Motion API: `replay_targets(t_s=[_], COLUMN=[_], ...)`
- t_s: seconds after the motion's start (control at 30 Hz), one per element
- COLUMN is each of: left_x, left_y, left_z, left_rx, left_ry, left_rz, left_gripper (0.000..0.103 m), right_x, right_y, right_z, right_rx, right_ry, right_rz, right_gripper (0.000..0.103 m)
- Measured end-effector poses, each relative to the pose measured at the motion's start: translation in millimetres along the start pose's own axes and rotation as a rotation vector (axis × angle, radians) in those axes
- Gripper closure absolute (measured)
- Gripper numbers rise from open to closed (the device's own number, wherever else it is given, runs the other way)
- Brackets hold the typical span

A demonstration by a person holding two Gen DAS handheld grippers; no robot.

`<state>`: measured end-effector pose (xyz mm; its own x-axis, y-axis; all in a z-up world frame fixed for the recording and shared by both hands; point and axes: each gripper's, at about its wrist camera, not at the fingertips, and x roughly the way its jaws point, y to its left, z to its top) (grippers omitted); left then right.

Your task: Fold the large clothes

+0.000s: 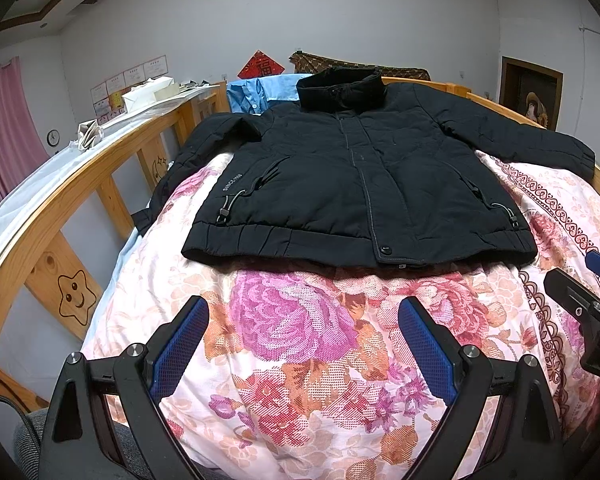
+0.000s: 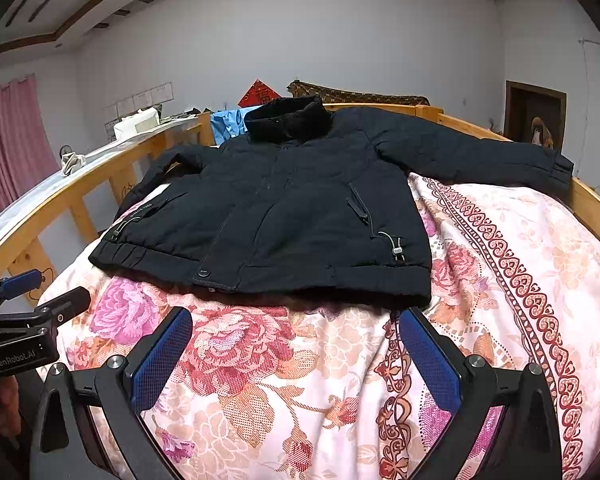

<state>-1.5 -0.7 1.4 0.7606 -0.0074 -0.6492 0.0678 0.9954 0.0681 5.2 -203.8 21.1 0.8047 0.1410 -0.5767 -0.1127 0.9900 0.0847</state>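
A black padded jacket (image 1: 340,184) lies flat and front-up on a floral quilt (image 1: 300,360), collar at the far end, hem toward me. It also shows in the right wrist view (image 2: 284,216). Its right sleeve stretches out to the bed rail; its left sleeve hangs over the left side. My left gripper (image 1: 304,312) is open and empty, hovering over the quilt just short of the hem. My right gripper (image 2: 296,324) is open and empty, close to the hem's right part. Each gripper shows at the edge of the other's view.
A wooden bed rail (image 1: 80,184) runs along the left and far sides. A blue shirt (image 1: 256,96) lies beyond the collar. White paper boxes (image 1: 148,94) sit on a ledge at left. Pink curtain (image 1: 0,136) hangs far left.
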Motion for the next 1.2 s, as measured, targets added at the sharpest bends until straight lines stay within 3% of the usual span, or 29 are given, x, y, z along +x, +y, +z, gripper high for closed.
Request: replay_targets(t_s=[1.2], left_x=[-2.3], left_y=[2.7], left_z=[4.4], left_rx=[0.004], left_ry=[-0.005], left_rz=[0.006], left_gripper=[0.010], right_x=[-0.7], right_y=[-0.6], right_z=[0.5], right_rx=[0.000], right_ry=[-0.003], right_rz=[0.000], right_gripper=[0.000])
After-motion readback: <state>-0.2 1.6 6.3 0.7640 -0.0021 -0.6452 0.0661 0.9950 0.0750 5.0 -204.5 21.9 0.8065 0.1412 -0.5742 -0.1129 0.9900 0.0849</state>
